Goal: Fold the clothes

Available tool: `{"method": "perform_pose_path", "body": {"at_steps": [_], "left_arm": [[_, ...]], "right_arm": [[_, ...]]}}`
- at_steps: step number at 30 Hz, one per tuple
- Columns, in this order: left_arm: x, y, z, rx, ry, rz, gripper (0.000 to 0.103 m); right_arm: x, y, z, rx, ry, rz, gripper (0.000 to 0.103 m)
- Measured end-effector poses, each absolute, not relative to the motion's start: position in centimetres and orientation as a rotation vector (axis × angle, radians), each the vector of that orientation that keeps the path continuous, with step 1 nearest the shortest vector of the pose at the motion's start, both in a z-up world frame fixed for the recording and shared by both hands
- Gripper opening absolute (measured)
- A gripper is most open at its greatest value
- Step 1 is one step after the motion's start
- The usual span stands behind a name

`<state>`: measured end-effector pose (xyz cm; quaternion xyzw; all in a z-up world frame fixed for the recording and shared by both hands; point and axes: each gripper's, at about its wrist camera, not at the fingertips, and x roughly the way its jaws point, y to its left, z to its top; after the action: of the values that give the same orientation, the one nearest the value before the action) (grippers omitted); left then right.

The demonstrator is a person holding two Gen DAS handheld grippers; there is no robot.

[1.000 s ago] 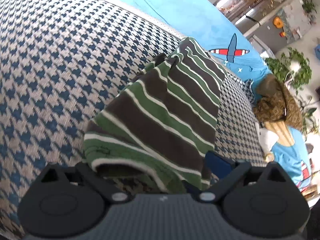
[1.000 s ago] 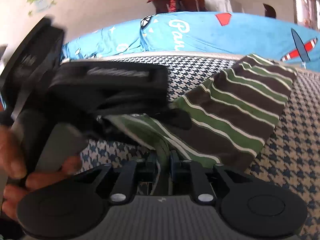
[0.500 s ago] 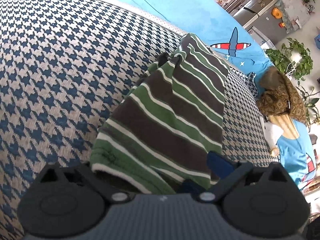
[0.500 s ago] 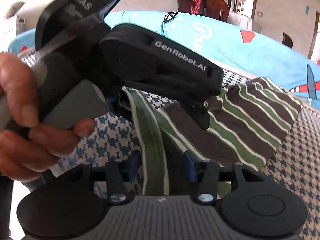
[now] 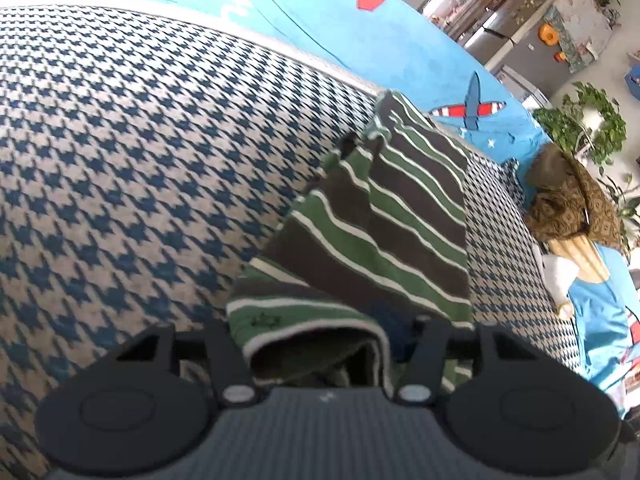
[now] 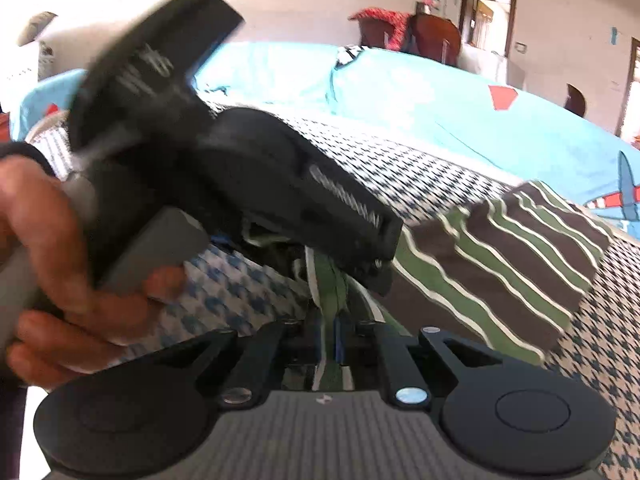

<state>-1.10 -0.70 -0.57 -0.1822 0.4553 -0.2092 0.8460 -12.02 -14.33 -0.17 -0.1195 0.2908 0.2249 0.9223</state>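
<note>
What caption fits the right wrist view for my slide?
Right gripper shut on striped garment over houndstooth cover, left gripper alongside.

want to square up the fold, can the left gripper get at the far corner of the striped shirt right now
Probably not at once. The left gripper has just closed around the near hem of the striped shirt. The far corner lies uncovered on the checked blanket, but reaching it means letting go first.

right gripper (image 6: 330,344): black linkage, silver screws, ribbed grey housing | left gripper (image 6: 376,268): black body, white lettering, grey handle | hand (image 6: 60,280): dark cuff, left edge
</note>
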Motion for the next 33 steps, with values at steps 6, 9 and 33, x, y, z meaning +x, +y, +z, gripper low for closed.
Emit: {"method": "perform_pose_path", "body": {"at_steps": [6, 9, 33], "left_arm": [[-0.8, 2.3, 0.6, -0.405, 0.921, -0.414, 0.049], [-0.2, 3.8, 1.6, -0.438, 0.9, -0.427, 0.049], [4.6, 19.7, 7.2, -0.408, 0.753, -0.058, 0.09]], "right_arm": [[-11.4, -13.0, 0.9, -0.199, 0.588, 0.509, 0.009], [-10.9, -12.5, 1.6, -0.145, 0.586, 0.534, 0.009], [-0.4, 0.7, 3.5, 0.031, 0.548, 0.826, 0.017]]}}
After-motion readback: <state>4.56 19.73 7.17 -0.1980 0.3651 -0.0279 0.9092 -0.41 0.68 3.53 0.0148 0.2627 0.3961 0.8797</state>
